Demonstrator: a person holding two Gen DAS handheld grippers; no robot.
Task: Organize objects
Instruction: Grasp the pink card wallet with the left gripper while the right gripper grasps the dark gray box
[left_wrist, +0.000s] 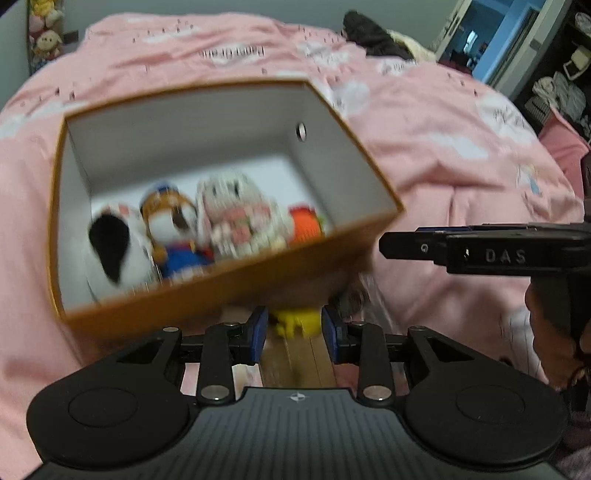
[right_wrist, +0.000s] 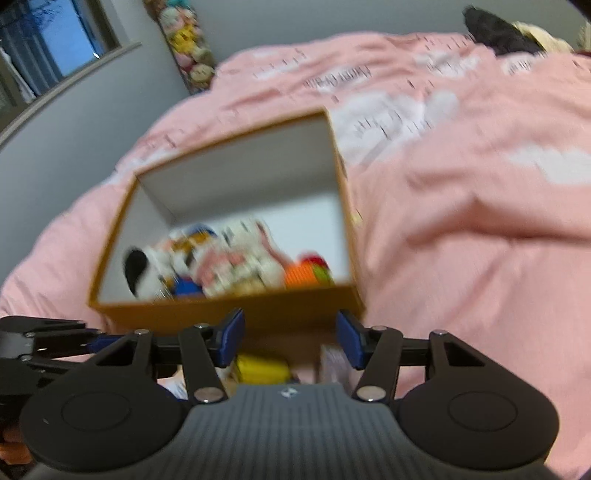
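Left wrist: box (left_wrist: 207, 295) beyond tool (left_wrist: 295, 332)

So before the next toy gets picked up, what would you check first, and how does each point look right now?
1. Box open on top: ok.
2. Room left in the box: ok, the plush toys crowd the near wall and the far part of the floor is bare.
3. Left gripper free: ok, jaws apart, nothing pressed between them.
4. Right gripper free: ok, jaws apart, nothing gripped.
5. Next item in sight: ok, a yellow toy lies below the box.
6. Sharp view for aiming: not ok, both views are blurred.
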